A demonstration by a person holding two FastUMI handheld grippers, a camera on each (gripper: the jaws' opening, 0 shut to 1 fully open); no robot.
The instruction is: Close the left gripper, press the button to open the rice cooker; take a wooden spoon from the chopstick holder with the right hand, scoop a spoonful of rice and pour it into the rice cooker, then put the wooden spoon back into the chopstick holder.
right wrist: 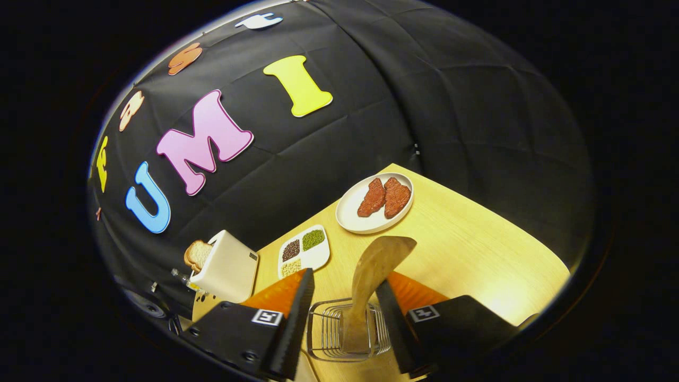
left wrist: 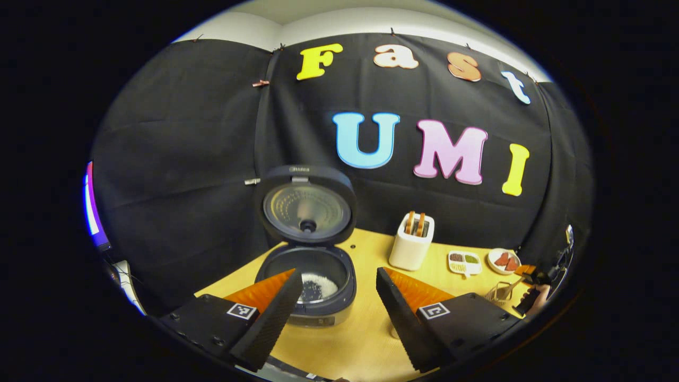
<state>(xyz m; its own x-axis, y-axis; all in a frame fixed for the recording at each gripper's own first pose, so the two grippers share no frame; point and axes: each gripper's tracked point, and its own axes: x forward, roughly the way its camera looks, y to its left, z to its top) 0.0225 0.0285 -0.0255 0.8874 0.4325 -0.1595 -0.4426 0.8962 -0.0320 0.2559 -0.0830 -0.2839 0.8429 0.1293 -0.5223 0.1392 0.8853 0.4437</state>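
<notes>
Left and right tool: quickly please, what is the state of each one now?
Left tool: open, holding nothing, above the open rice cooker.
Right tool: open, fingers either side of the wooden spoon standing in the chopstick holder, not gripping it.

Left tool (left wrist: 334, 297): two wedge-shaped fingers with ribbed inner faces, each mounted on a black block bearing a square black-and-white marker and small round screws. Right tool (right wrist: 345, 307): same build, two ribbed wedge fingers, black blocks, one square marker apiece, screws visible on the left-hand block.
</notes>
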